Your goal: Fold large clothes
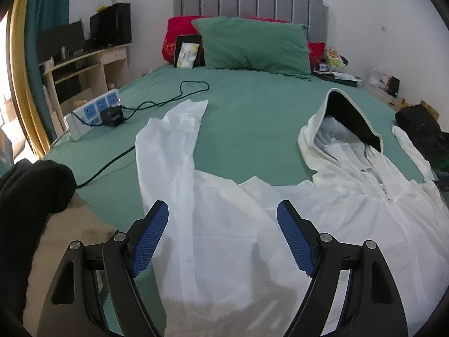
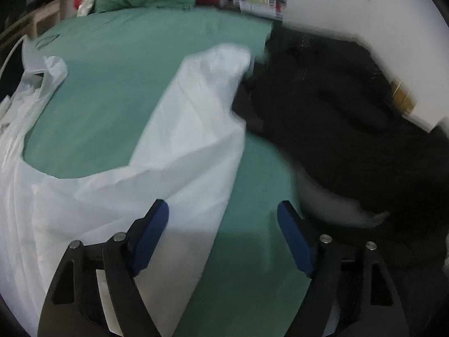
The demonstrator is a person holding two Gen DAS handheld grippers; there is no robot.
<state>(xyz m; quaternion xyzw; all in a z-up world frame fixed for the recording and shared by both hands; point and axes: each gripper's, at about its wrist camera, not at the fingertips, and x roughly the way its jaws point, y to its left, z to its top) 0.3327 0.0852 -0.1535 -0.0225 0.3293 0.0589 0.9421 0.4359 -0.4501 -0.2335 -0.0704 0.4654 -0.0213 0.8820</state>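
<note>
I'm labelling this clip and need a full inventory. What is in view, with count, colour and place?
hooded jacket: one, white, spread on the bed, sleeves out
bed sheet: one, green, under the jacket
pillow: one, green, at the headboard
cushion: red, behind the pillow
power strip: one, white and blue, left bed edge
black clothing: dark heap, right bed edge
left gripper: open, above the jacket
right gripper: open, above a sleeve

The left gripper and right gripper have black arms, silver screws and blue ribbed jaws.
</note>
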